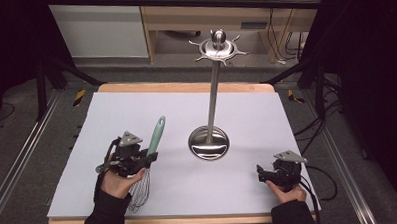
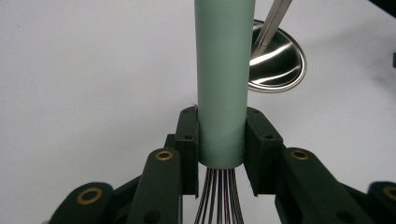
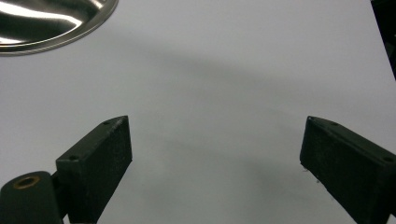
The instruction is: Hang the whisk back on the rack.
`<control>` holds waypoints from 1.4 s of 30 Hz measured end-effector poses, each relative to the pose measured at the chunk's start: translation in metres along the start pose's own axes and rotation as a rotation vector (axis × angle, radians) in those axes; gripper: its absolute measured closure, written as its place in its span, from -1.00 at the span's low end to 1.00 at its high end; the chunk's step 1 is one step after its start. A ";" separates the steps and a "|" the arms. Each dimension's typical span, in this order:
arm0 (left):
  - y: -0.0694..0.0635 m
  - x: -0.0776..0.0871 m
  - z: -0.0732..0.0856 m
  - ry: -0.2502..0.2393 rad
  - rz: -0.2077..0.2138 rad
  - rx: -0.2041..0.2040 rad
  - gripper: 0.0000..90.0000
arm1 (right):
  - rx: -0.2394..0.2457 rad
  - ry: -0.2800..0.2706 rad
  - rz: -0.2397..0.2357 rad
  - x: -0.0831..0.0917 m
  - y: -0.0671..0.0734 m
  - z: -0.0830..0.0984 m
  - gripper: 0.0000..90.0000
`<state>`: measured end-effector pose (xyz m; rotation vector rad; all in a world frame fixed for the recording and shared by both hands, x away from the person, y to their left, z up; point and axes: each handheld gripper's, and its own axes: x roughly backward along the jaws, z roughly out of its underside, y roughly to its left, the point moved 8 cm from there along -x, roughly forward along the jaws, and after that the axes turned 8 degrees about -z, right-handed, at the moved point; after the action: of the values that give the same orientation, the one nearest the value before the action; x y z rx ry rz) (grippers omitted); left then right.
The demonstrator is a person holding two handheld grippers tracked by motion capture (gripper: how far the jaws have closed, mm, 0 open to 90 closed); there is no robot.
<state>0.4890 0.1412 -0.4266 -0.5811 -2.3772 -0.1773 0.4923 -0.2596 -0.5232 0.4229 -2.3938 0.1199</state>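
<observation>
At the near edge of a white-covered table point(image 1: 111, 110), two hands hold grippers. The left gripper point(image 1: 150, 157) clamps the pale green handle of a whisk point(image 2: 221, 84) just above its wires, which hang toward the table's near edge while the handle angles up and away. The right gripper point(image 1: 261, 173) rests near the right corner, jaws spread wide with nothing between them. Farther back, mid-table, stands a shiny metal utensil stand point(image 1: 209, 144), its pole topped by a ring of hooks.
</observation>
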 end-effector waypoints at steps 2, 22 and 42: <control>0.003 0.007 -0.003 -0.027 -0.001 0.006 0.53 | 0.002 0.001 0.000 0.000 0.000 0.000 -0.79; 0.010 0.032 -0.031 -0.223 -0.013 0.021 0.53 | 0.005 -0.016 0.010 0.000 0.000 -0.002 -0.78; -0.007 0.038 -0.067 -0.333 0.063 -0.005 0.53 | 0.007 -0.023 0.019 0.000 -0.001 -0.004 -0.78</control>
<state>0.4993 0.1300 -0.3504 -0.7346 -2.6741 -0.0612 0.4946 -0.2596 -0.5204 0.4073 -2.4215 0.1323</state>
